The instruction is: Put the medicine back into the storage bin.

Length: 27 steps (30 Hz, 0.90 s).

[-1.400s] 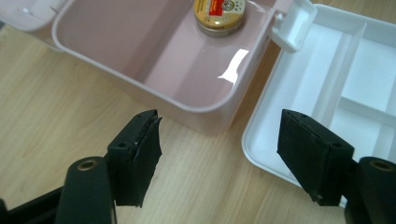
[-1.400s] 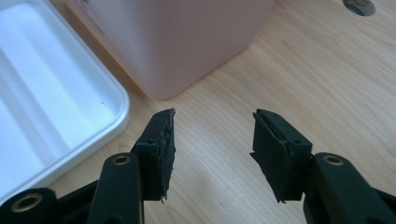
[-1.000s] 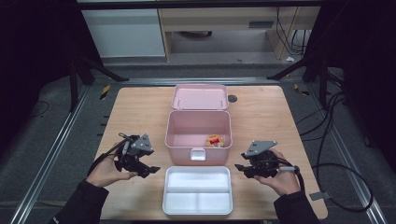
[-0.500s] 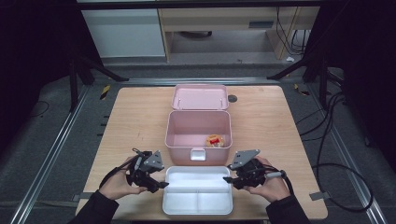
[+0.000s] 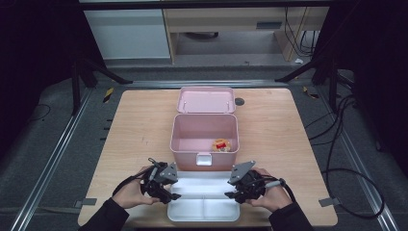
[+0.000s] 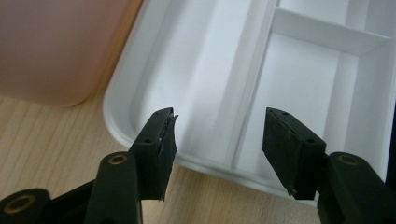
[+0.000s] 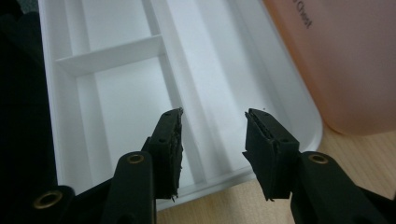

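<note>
Worktop: the pale wooden rectangular worktop is carrying everything, its grain lying bare at both sides.
Box: the open pink plastic box is sitting at the middle of the worktop, its hinged pink lid lying back flat behind it, a white latch tab facing the person.
Tray: the white plastic divided tray is lying at the near edge of the worktop, just in front of the pink box; thin white ridges are splitting it into one long compartment and smaller ones.
Left tongs: the left tongs are hovering over the tray's left end; in the left gripper view the black jaws are standing apart astride the tray's end rim, having just been closing, with the rim between them and the pads not pressing on it.
Right tongs: the right tongs are hovering over the tray's right end; in the right gripper view the jaws are likewise parted astride the rim, having just been closing, gripping nothing.
Contents: a small orange and red item is lying at the right of the box's floor; what it is cannot be told.
</note>
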Motion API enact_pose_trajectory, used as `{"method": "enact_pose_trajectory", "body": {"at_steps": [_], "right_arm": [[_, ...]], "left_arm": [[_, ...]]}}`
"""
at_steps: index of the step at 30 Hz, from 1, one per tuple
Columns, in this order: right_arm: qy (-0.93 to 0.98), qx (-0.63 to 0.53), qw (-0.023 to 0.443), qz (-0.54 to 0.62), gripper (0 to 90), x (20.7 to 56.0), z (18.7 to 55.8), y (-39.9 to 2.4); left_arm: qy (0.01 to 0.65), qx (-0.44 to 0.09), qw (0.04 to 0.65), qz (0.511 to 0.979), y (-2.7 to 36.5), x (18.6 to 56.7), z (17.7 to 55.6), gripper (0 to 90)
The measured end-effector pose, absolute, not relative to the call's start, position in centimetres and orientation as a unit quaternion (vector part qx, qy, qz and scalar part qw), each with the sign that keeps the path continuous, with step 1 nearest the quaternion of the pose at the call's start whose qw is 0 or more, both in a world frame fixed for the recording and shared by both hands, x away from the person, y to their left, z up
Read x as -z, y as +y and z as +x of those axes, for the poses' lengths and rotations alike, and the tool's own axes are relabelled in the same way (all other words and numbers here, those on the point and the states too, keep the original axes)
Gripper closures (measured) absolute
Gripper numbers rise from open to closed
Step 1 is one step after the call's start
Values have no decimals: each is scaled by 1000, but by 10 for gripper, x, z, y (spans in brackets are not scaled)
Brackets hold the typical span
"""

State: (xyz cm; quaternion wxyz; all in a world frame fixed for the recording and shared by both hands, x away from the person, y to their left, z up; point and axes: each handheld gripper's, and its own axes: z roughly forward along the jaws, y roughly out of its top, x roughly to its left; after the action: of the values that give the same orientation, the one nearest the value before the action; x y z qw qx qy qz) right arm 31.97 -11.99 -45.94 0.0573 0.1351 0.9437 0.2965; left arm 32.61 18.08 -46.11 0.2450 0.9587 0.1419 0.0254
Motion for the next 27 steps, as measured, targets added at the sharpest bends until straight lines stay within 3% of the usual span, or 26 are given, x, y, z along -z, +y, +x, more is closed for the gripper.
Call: {"method": "enact_pose_trajectory", "body": {"at_steps": [7, 19, 27], "right_arm": [[950, -285, 49, 121, 612, 463, 317, -115], [966, -236, 28, 105, 778, 474, 322, -110], [975, -204, 20, 88, 833, 479, 327, -101]], "left_arm": [[117, -20, 224, 967, 168, 466, 326, 479], [99, 1, 180, 979, 163, 476, 332, 649], [93, -1, 174, 980, 163, 475, 332, 713]]}}
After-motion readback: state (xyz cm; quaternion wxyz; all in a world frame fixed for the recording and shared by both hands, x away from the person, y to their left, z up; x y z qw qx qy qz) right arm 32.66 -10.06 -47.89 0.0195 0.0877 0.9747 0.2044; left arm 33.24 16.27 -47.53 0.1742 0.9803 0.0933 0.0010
